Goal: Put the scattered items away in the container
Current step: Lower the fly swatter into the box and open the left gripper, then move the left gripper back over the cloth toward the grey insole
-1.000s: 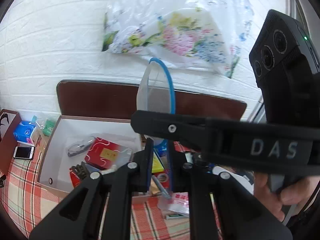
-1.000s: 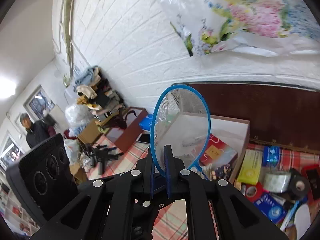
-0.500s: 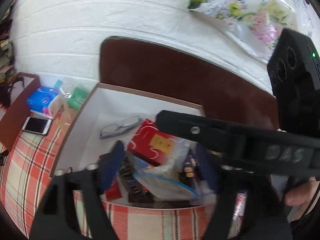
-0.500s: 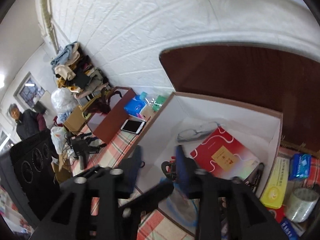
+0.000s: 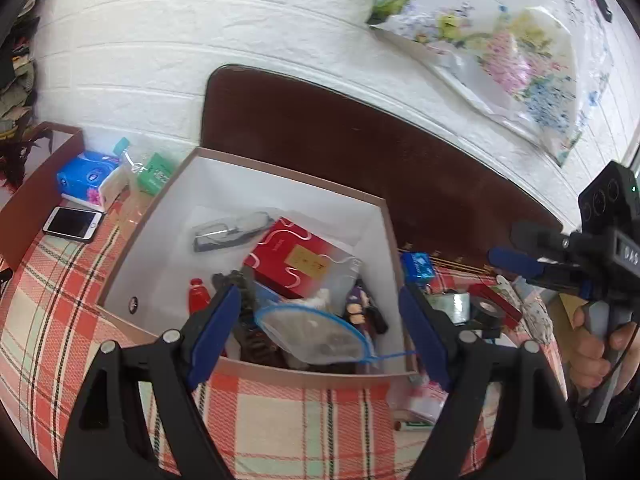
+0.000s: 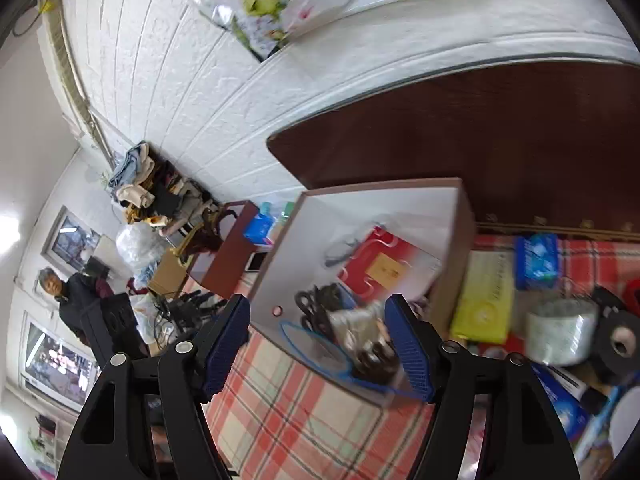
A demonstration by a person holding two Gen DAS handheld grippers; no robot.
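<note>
The white-lined cardboard box (image 5: 224, 184) stands on the plaid cloth and also shows in the right wrist view (image 6: 384, 204). In it lie a red box (image 5: 296, 260), glasses in a bag (image 5: 228, 228) and dark items. A blue-rimmed mesh racket (image 5: 312, 332) lies on the pile at the box's near edge; its handle sticks out over the rim. It shows in the right wrist view (image 6: 316, 348). My left gripper (image 5: 320, 336) is open and empty above it. My right gripper (image 6: 320, 344) is open and empty; it also shows at the right of the left wrist view (image 5: 536, 268).
Right of the box lie a yellow pack (image 6: 488, 296), blue tissue pack (image 6: 536, 260), clear tape roll (image 6: 560, 332) and black tape roll (image 6: 620, 340). Left of it are a phone (image 5: 72, 224), blue tissue pack (image 5: 86, 176) and green pack (image 5: 154, 172). A dark headboard (image 5: 360, 140) stands behind.
Both grippers held the blue racket upright a second ago. They lowered it into the box, opened and let it go; it now lies on the pile.
</note>
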